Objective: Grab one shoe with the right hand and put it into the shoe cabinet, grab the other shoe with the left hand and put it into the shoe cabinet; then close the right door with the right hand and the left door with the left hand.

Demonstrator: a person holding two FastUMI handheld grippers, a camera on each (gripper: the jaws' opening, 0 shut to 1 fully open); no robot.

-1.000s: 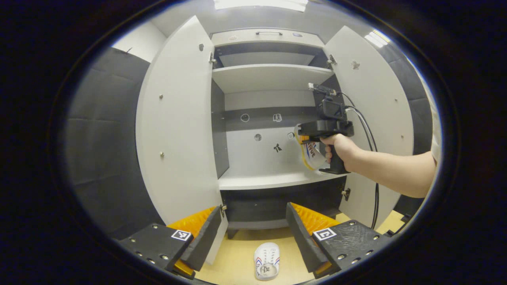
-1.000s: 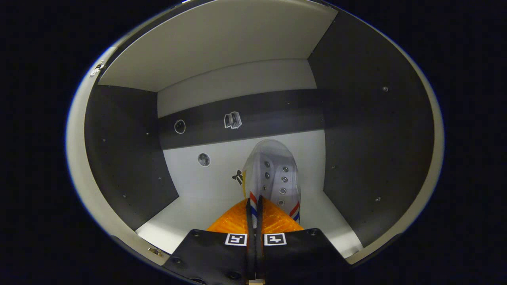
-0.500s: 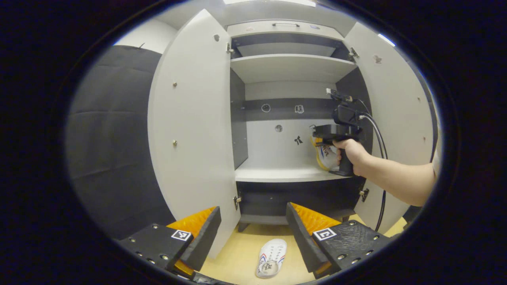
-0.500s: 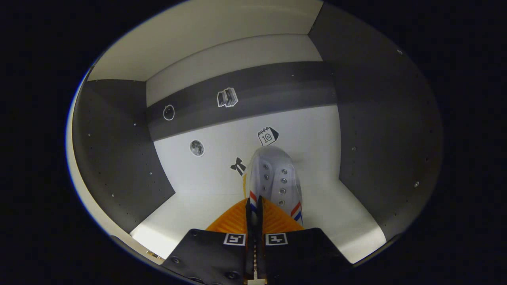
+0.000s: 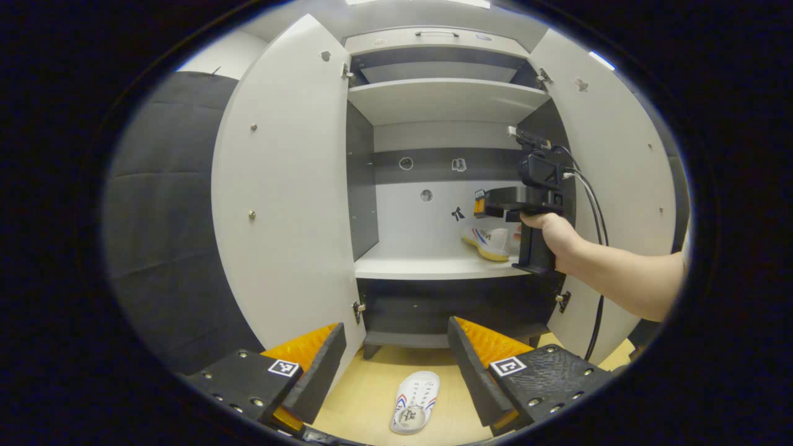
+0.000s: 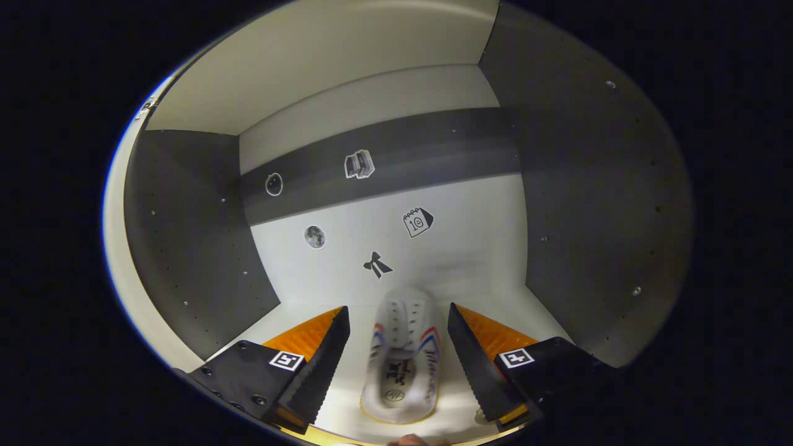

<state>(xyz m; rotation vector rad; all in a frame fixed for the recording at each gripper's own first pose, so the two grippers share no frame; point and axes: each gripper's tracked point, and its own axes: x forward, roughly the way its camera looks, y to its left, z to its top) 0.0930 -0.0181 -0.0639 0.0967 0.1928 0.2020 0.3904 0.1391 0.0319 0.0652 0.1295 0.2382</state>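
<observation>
First shoe [image 6: 401, 353] lies on the cabinet shelf [image 6: 297, 316], sole down, between the right gripper's [image 6: 396, 353] wide-open fingers, untouched by either. Second shoe [image 5: 415, 401] sits on the floor [image 5: 365, 402] before the cabinet, below the left gripper [image 5: 396, 365], also spread wide. Both doors [image 5: 285, 186] stand open.

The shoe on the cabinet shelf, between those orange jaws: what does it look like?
The shoe on the shelf is a white, canvas-looking sneaker with red and blue side stripes, eyelets on top and a yellowish sole edge. It lies flat on the pale shelf, toe toward the back wall, on the right side. The right gripper has its jaws spread either side of it, not pressing.
</observation>
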